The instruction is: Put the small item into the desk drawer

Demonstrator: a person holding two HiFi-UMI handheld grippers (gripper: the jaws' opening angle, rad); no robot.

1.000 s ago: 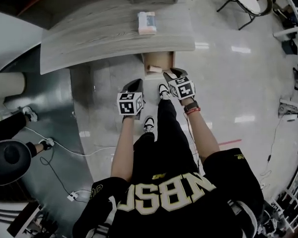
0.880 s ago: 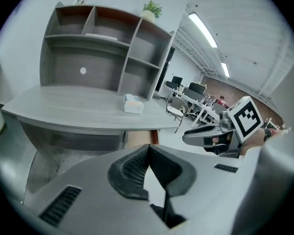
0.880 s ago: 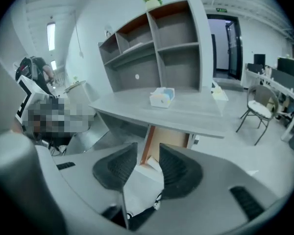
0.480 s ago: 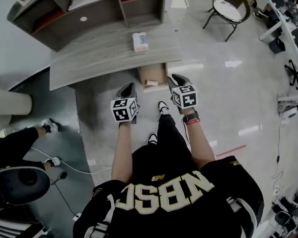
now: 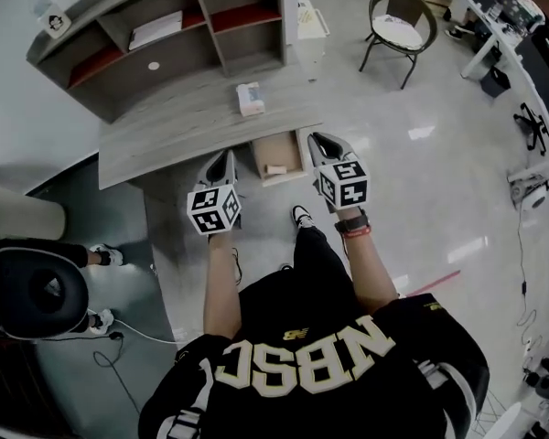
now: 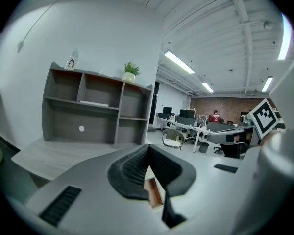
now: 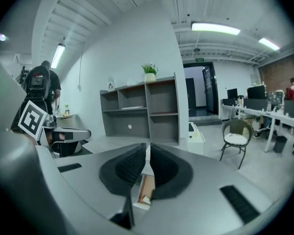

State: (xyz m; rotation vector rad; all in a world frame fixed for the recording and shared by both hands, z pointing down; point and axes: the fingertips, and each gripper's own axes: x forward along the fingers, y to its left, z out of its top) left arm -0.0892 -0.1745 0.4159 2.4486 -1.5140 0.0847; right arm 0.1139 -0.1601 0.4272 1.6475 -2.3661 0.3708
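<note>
Looking steeply down past a black jersey (image 5: 302,359) with pale block lettering and two bare forearms (image 5: 221,277), each raising a grey plastic tool topped by a white cube (image 5: 212,208) printed with black square markers. Facing a long desk (image 5: 156,131) with a pale grey wood-grain top, backed by a grey open shelf unit (image 5: 178,58) with red shelf surfaces. Hanging open beneath the desk's front edge, a shallow drawer (image 5: 263,154) of light brown wood, boxy and square-cornered. Lying inside it towards the front, the small item (image 5: 276,168), a little white lump too small to make out further. Resting on the desktop just behind the drawer, a small rectangular box (image 5: 249,99). Hovering left of the drawer, the left gripper (image 5: 227,157), its ribbed black pads pressed together at the tips and pinching nothing. Hovering right of the drawer, the right gripper (image 5: 319,141), its jaws having just been closing and now standing nearly together, a thin slit remaining and nothing between them. Standing on the glossy pale floor (image 5: 421,181) well to the right, a round-seated chair (image 5: 395,30) with thin dark legs.
</note>
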